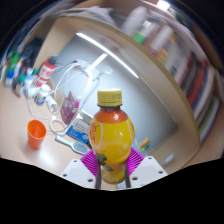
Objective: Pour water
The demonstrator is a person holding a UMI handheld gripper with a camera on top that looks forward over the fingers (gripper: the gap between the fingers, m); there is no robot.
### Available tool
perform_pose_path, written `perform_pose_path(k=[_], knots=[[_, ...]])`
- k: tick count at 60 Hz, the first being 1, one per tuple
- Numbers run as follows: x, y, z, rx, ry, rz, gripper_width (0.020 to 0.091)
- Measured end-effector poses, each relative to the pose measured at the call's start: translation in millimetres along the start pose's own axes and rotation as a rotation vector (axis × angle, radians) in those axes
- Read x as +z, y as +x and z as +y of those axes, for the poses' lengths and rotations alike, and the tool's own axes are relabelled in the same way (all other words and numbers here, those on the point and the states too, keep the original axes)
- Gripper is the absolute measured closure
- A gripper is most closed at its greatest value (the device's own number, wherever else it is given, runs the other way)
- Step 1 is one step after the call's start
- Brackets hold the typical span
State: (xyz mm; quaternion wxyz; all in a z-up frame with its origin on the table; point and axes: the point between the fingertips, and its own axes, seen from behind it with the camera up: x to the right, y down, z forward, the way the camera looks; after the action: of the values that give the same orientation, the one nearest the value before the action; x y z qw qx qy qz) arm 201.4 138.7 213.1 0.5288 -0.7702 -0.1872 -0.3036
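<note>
The claw [113, 165] is clamped on the lower body of a yellow-capped orange drink bottle [112, 130], held upright above the desk [25, 110]; carry it level toward the orange cup [36, 132], uncap, and tilt slowly.

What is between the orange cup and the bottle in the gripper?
In the gripper view, only bare table lies between the orange cup and the bottle.

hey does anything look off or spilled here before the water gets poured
No spill shows. The scene looks tilted, so the gripper seems canted. Its fingers press on an orange-filled bottle with its yellow cap still on, so nothing can pour yet. The orange cup stands upright on the table.
</note>
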Motion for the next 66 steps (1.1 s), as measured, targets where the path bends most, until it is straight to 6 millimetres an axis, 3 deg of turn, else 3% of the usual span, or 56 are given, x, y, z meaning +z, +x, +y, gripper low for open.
perform_pose_path(k=[3,9,20,28,41,46,51,57,66], knots=[[6.0,-13.9,-25.6,-0.195,0.032,0.013,0.0775],[21.7,-34.4,-54.3,-0.607,0.061,0.079,0.0776],[54.9,-60.2,-58.1,-1.242,0.049,0.145,0.0772],[64.0,-70.7,-55.2,-1.419,0.04,0.132,0.077],[67.4,-80.4,-63.9,-1.439,0.073,0.137,0.0769],[66.3,-80.7,-69.8,-1.361,0.099,0.133,0.0769],[62.3,-71.6,-79.3,-1.109,0.135,0.113,0.0768],[56.6,-58.4,-79.0,-0.539,0.149,0.018,0.0751],[43.2,-63.7,-34.8,0.383,0.105,-0.2,0.0722]])
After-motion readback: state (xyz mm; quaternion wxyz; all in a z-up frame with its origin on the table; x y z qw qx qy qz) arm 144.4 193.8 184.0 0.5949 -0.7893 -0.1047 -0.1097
